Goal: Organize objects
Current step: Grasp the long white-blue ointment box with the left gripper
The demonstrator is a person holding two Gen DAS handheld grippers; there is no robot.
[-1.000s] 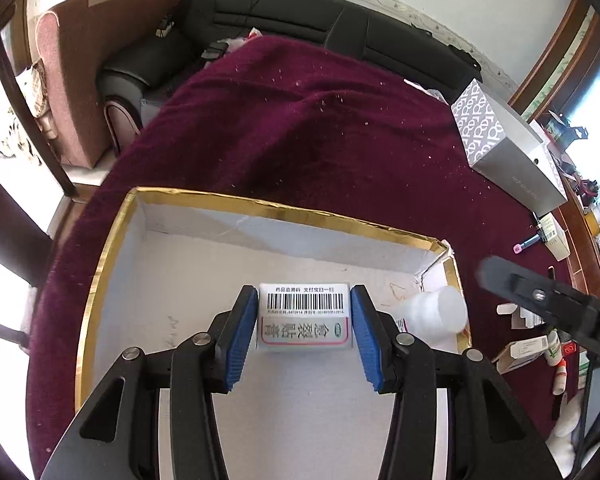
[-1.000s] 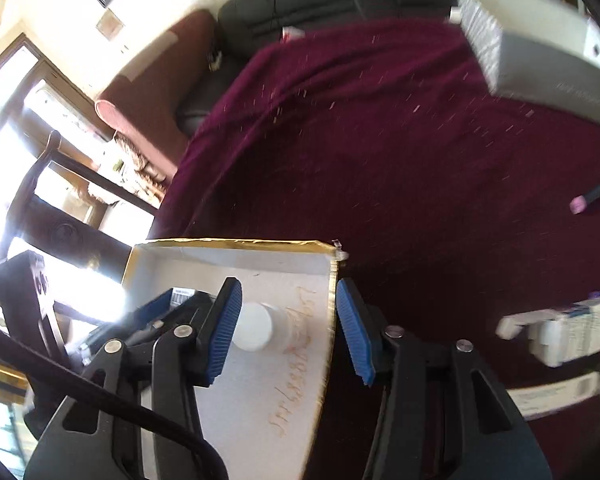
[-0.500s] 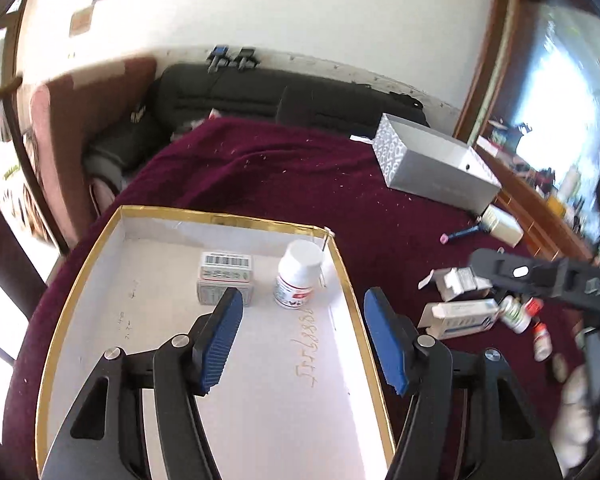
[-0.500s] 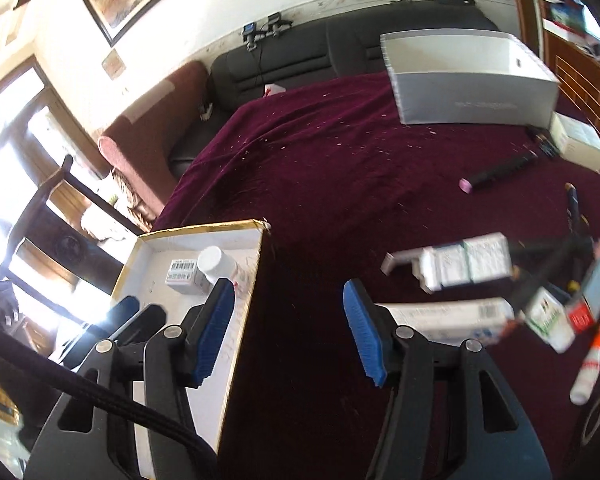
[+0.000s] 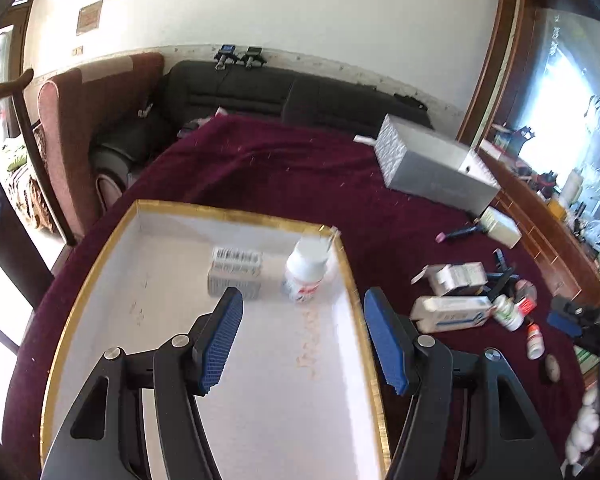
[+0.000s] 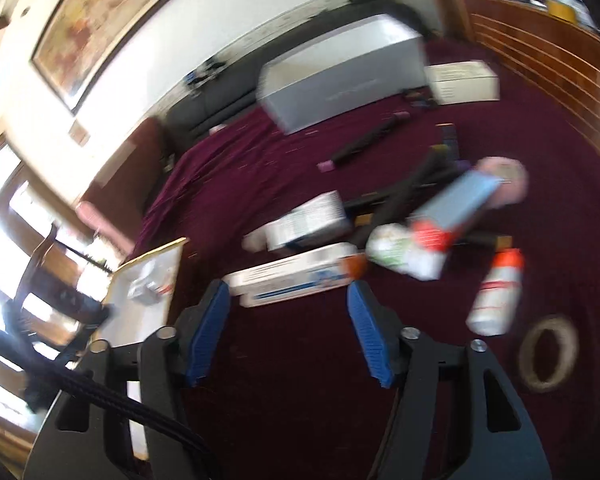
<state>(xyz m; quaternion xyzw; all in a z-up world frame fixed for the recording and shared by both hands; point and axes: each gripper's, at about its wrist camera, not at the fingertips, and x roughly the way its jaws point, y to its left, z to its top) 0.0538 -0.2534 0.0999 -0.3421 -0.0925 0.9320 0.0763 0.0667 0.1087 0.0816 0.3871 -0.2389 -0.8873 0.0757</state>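
A gold-rimmed white tray (image 5: 100, 264) lies on the maroon tablecloth. In it stand a small barcode medicine box (image 5: 235, 272) and a white pill bottle (image 5: 306, 270). My left gripper (image 5: 302, 340) is open and empty, raised over the tray's right side. My right gripper (image 6: 288, 330) is open and empty, just short of a long white medicine box (image 6: 296, 274). Past it lie another white box (image 6: 308, 222), a blue-and-red box (image 6: 452, 210), a green-labelled bottle (image 6: 404, 254) and a small white bottle (image 6: 496, 296). The tray's corner also shows in the right wrist view (image 6: 148, 276).
A large silver box (image 5: 432, 168) stands at the back of the table with a white carton (image 6: 460, 80) beside it. A dark pen with a pink cap (image 6: 364, 144) and a tape ring (image 6: 548, 354) lie on the cloth. A sofa (image 5: 268, 92) is behind.
My left gripper let go of the barcode box in the tray and pulled back and up. My right gripper left the white bottle in the tray and swung right toward the pile of boxes.
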